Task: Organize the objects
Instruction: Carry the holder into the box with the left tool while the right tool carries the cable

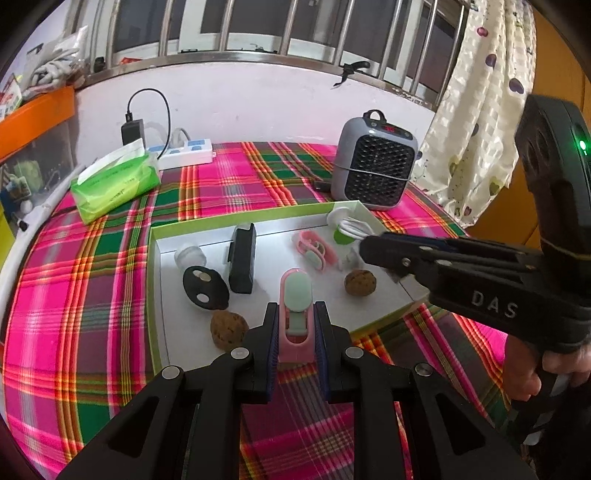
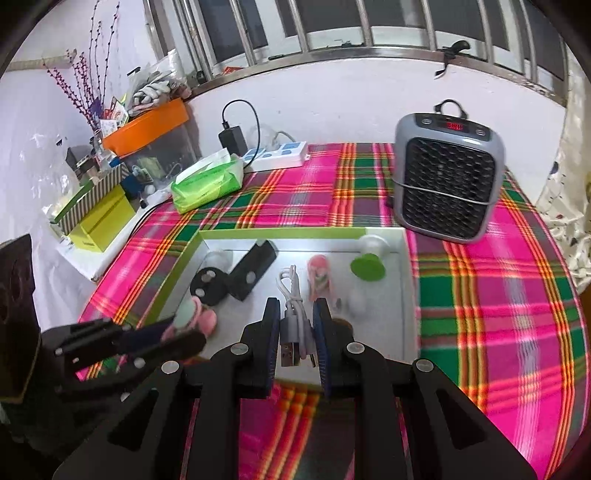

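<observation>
walnuts [image 1: 360,282] only in left view

Both wrist cameras look forward and down, close over the white tray [image 1: 258,236] [image 2: 408,280], towards the barred window

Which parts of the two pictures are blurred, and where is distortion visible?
Left wrist view: mostly sharp; the fisheye bends the window bars and tablecloth edges. Right wrist view: motion blur softens the heater, the white cable between the fingers, and the left gripper; corners are dark.
</observation>
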